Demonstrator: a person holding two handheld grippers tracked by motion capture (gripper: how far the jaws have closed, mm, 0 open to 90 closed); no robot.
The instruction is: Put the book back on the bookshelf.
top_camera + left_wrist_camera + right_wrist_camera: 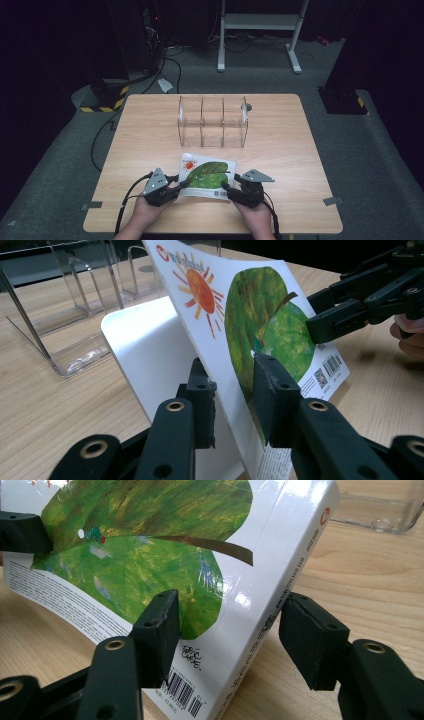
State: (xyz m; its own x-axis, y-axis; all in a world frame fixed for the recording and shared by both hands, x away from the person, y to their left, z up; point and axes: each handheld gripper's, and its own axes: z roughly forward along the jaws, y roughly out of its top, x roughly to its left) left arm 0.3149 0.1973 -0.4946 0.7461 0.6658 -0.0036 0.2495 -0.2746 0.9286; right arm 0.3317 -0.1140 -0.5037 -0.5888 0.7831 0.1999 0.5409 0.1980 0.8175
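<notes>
A picture book (207, 175) with a green leaf and a red sun on its cover lies near the front edge of the wooden table (150, 130). My left gripper (182, 184) is at the book's left edge. In the left gripper view it (232, 385) is shut on the cover (270, 315), which is raised at a slant over a white page (150, 355). My right gripper (225, 186) is at the book's right side. In its own view the jaws (227, 625) straddle the spine corner of the book (150, 555), with the right pad just off the spine.
A clear plastic rack (212, 122) with three compartments stands at the middle back of the table. A small grey round object (247, 106) lies by its right end. Bare wood surrounds the book on both sides. Dark floor, cables and a metal stand lie beyond the table.
</notes>
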